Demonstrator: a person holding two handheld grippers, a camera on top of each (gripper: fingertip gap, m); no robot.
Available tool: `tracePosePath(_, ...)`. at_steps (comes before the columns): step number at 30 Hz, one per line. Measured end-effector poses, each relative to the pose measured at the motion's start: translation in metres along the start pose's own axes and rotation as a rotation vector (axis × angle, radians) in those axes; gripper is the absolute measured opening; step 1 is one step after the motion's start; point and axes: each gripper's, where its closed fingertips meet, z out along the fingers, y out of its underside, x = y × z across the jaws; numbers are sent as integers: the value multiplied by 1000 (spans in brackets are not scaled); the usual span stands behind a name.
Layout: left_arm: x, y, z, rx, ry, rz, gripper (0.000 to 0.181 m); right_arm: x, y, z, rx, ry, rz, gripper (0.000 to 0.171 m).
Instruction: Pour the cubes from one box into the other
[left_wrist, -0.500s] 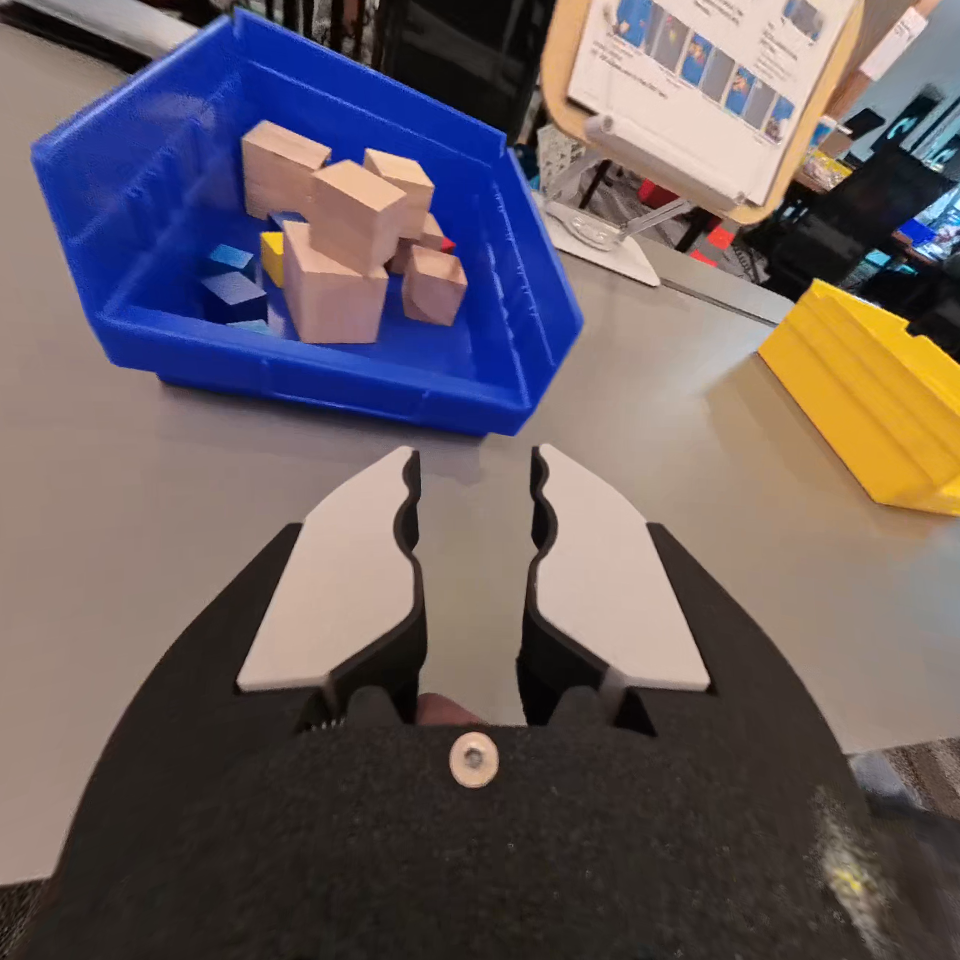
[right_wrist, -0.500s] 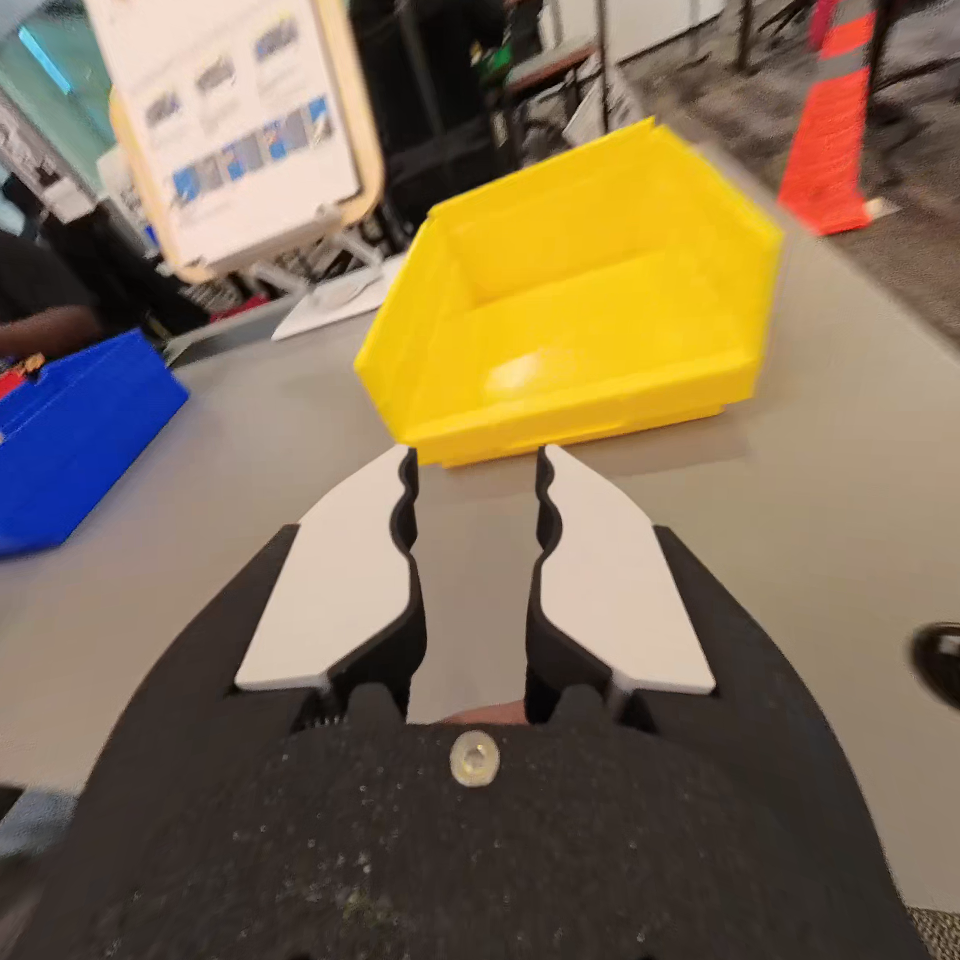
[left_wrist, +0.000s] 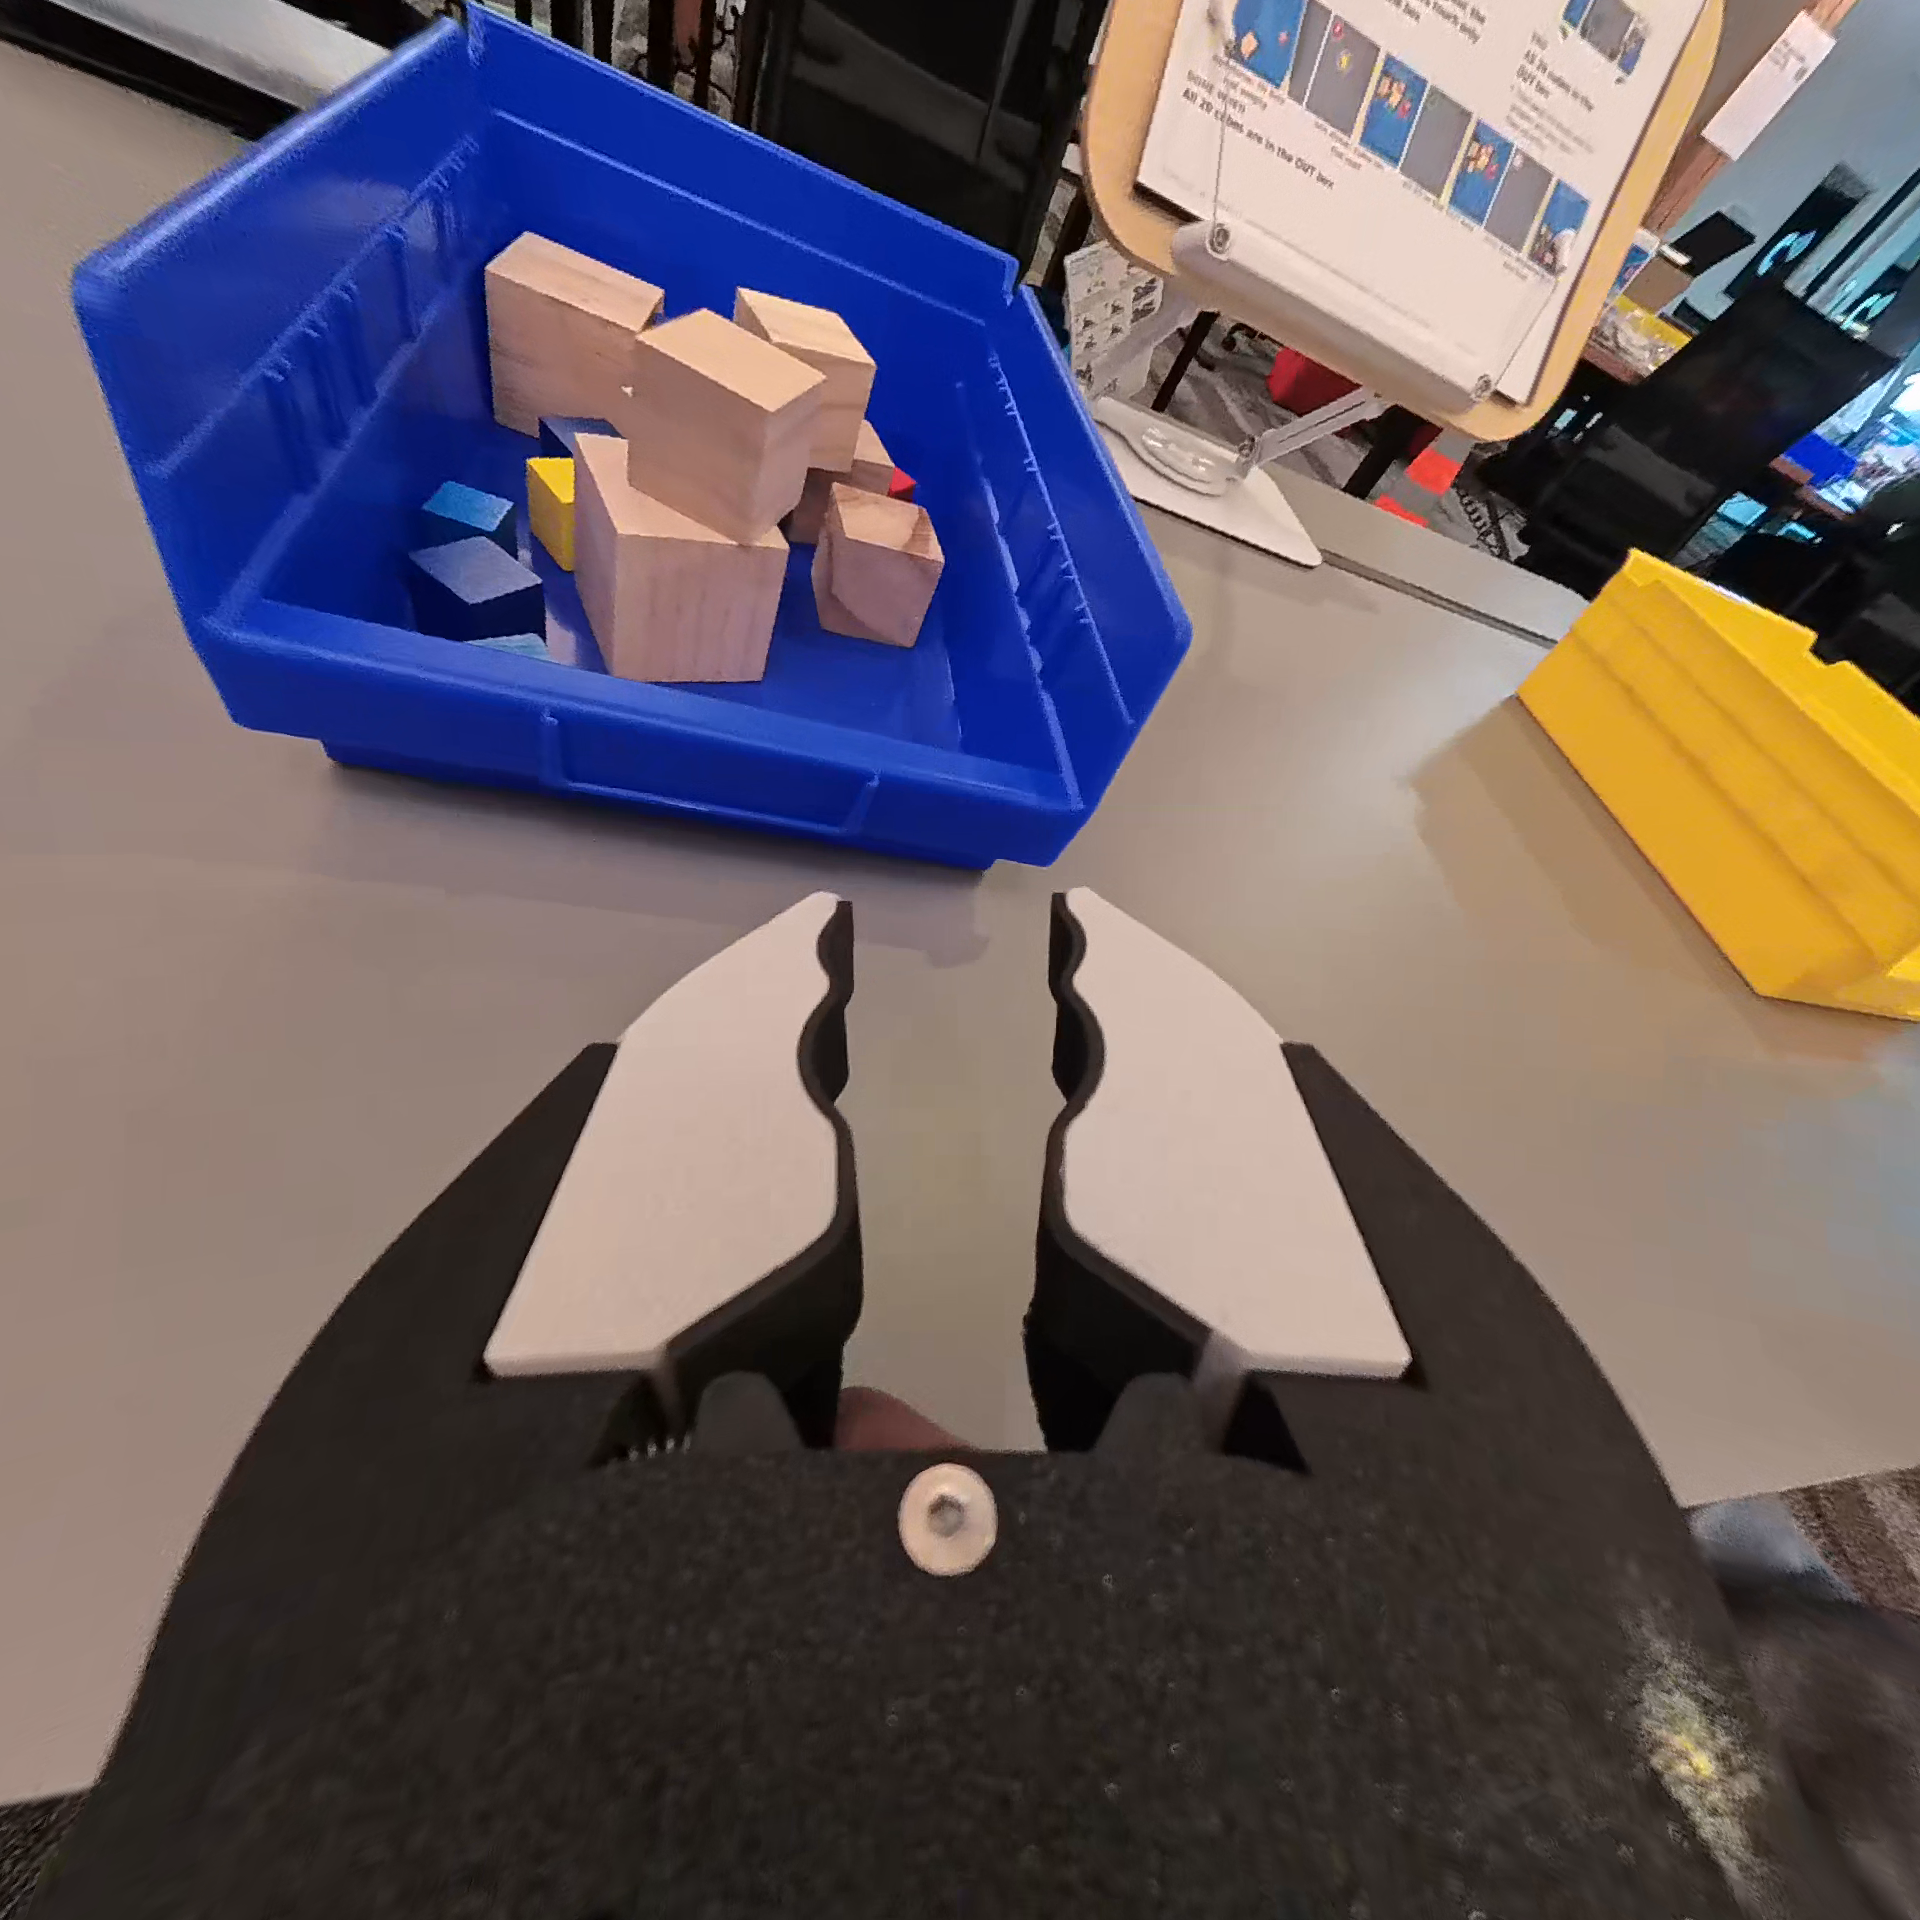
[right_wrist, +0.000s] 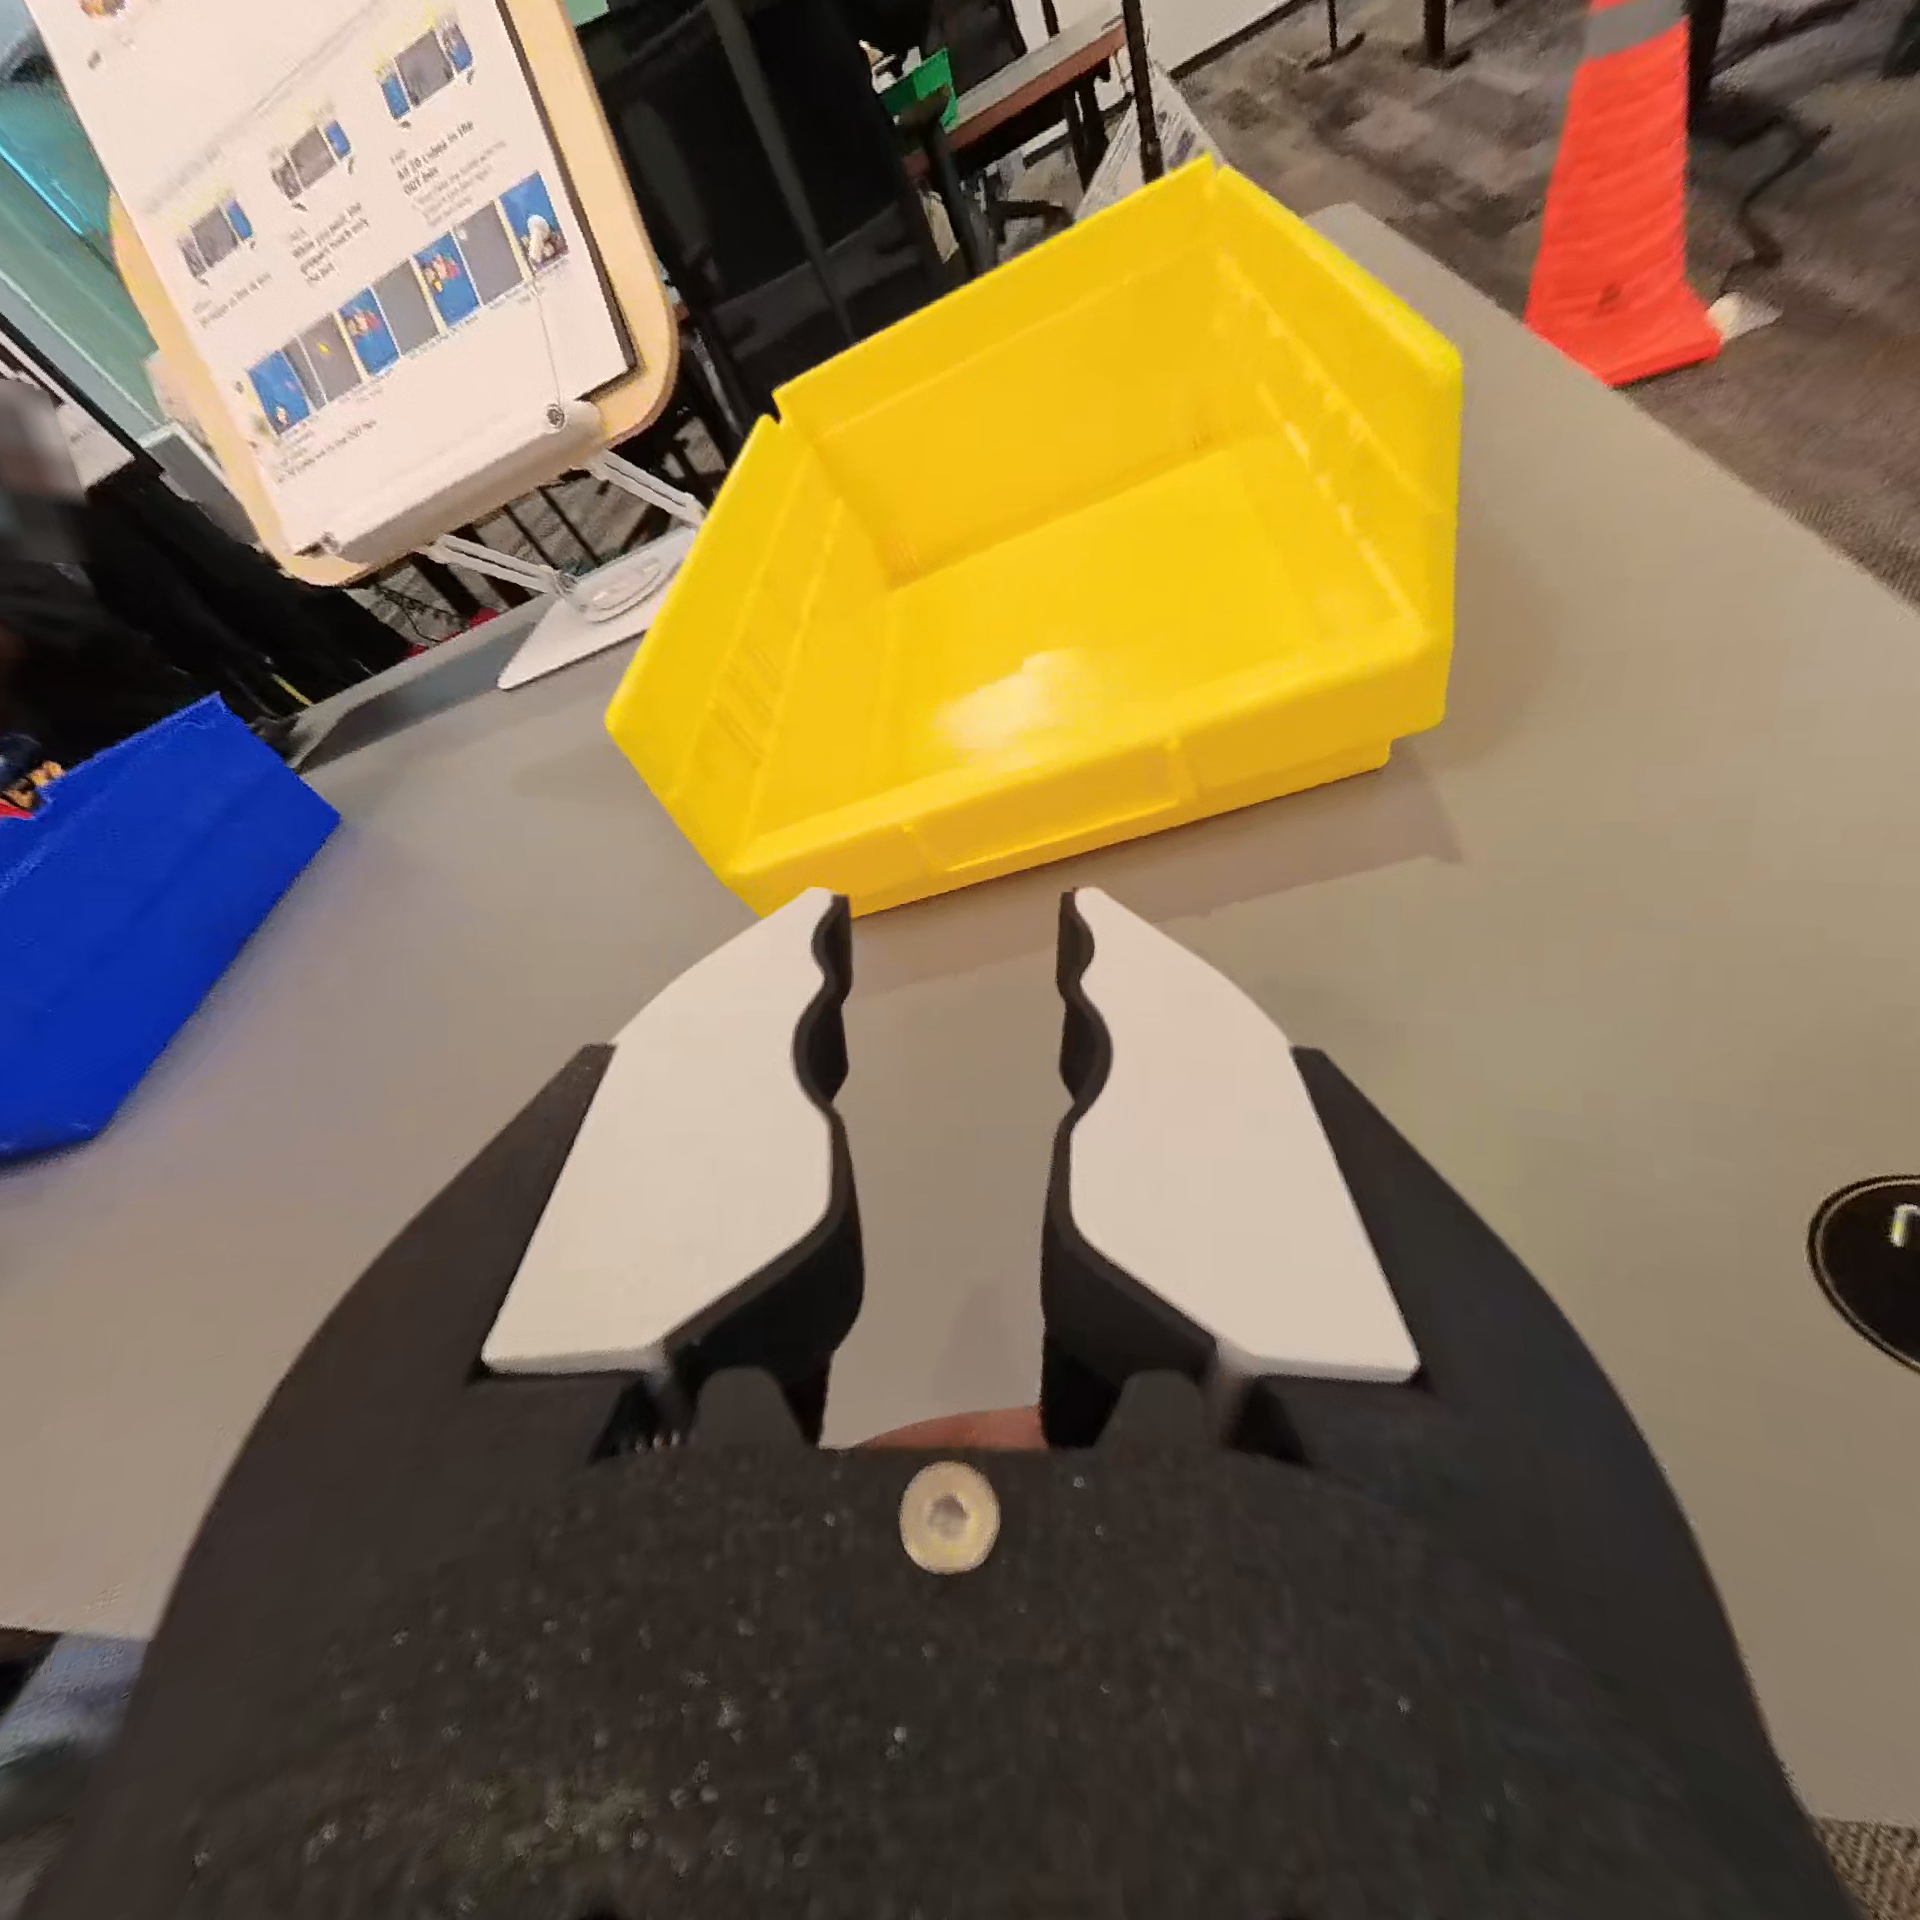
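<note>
Ahead of the left gripper (left_wrist: 951, 914), in the left wrist view, the blue box (left_wrist: 665, 748) rests flat on the grey counter (left_wrist: 260, 987) with its low front lip turned toward the camera. The jaws stand moderately apart and hold nothing; only bare counter shows between them. The wooden cubes (left_wrist: 686, 488) lie heaped inside the blue box, one riding on top of another, with small blue cubes (left_wrist: 468, 551) and a yellow cube (left_wrist: 551, 509) on the box floor to their left and a red one barely showing behind. This box is judged to be the source, since it alone carries the load. The low lip offers a thin edge suited to a pinch. Right of the blue box and well apart from it, a side wall of the yellow box (left_wrist: 1714, 831) enters the view. An instruction board (left_wrist: 1371, 177) on a stand rises behind the blue box. Compared with the earlier frame, the blue box sits slightly larger and more central, so the gripper has closed in a little; the jaw gap looks unchanged.

Right wrist view: the right gripper (right_wrist: 954, 920) faces the yellow box (right_wrist: 1039, 831), which is empty and open toward the camera, a placement that suits receiving. The fingertips lie near its front lip, apart from it, jaws moderately open and empty. Left of the yellow box, a corner of the blue box (right_wrist: 135, 914) is visible. An orange cone (right_wrist: 1621, 208) stands on the floor beyond the yellow box. Against the earlier frame, the motion blur is gone and the yellow box appears marginally nearer.
</note>
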Motion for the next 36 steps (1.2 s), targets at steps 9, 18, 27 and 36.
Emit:
tracePosePath(9, 7, 7, 7, -38, -36, 130, 35, -2, 4, 0, -28, 11, -49, 36)
tracePosePath(18, 3, 4, 6, -24, -55, 153, 35, -12, 7, 2, -30, 21, -143, 36)
tracePosePath(27, 4, 4, 6, -26, -53, 146, 35, -10, 7, 2, -32, 13, -114, 36)
tracePosePath(36, 2, 3, 6, -20, -58, 152, 35, -14, 11, 4, -56, 3, -129, 36)
